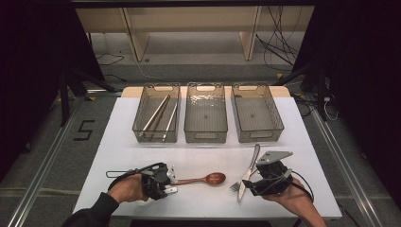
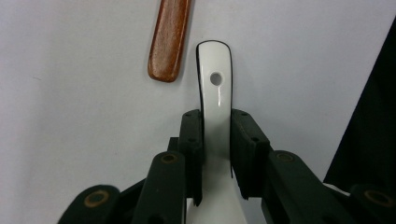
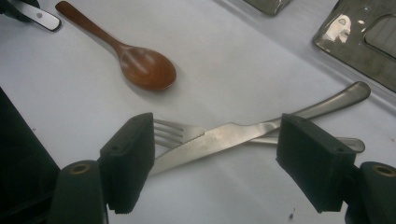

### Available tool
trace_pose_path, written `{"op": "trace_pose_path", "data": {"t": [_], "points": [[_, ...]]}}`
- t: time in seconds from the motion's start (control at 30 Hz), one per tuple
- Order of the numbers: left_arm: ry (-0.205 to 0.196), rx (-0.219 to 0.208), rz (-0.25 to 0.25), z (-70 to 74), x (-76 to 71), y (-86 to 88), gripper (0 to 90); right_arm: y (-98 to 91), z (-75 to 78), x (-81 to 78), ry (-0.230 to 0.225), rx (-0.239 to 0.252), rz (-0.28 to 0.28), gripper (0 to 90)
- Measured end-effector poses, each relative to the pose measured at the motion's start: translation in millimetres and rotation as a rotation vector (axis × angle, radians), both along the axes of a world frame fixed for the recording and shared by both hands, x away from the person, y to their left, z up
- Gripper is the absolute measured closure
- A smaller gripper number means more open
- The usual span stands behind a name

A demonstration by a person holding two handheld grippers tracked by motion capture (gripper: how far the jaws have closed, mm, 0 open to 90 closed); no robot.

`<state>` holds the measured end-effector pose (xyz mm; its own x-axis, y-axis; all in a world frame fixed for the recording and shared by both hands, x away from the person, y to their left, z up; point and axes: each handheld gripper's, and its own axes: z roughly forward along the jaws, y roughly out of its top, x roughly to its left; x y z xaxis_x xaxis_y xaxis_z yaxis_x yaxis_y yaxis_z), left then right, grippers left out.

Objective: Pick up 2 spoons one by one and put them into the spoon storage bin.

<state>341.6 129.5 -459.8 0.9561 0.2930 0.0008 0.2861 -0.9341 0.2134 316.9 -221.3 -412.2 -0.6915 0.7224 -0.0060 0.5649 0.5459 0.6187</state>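
Note:
My left gripper [image 2: 217, 140] is shut on the handle of a white spoon [image 2: 215, 93], which has a small hole near its tip and lies on the white table. In the high view the left gripper [image 1: 169, 182] sits at the near left, at the handle end of a brown wooden spoon [image 1: 208, 179]. That wooden handle [image 2: 169, 39] lies just beside the white one. My right gripper [image 3: 219, 140] stands open over a steel knife [image 3: 233, 133] crossed on a fork [image 3: 170, 133]. The right gripper [image 1: 250, 184] is at the near right, beside the knife [image 1: 249, 172].
Three clear plastic bins stand in a row at the back of the table. The left bin [image 1: 156, 140] holds several long sticks; the middle bin [image 1: 205, 140] and right bin [image 1: 260, 139] look bare. The table's near edge lies just behind both hands.

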Motion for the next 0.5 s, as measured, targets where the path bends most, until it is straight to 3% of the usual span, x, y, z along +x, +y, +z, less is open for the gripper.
{"op": "trace_pose_path", "data": {"t": [0.2,0.43,0.5], "points": [[0.008,-0.023,0.007,2.4,2.4,2.7,75.0,-0.3,0.1,0.1,0.002,0.002,-0.001,28.8],[-0.006,-0.077,0.054,8.6,6.6,6.8,75.2,-0.3,0.0,0.2,0.003,0.002,-0.002,28.8],[-0.01,-0.112,0.085,10.9,7.1,7.8,75.3,-0.6,0.1,0.3,0.002,0.002,-0.002,28.8]]}}
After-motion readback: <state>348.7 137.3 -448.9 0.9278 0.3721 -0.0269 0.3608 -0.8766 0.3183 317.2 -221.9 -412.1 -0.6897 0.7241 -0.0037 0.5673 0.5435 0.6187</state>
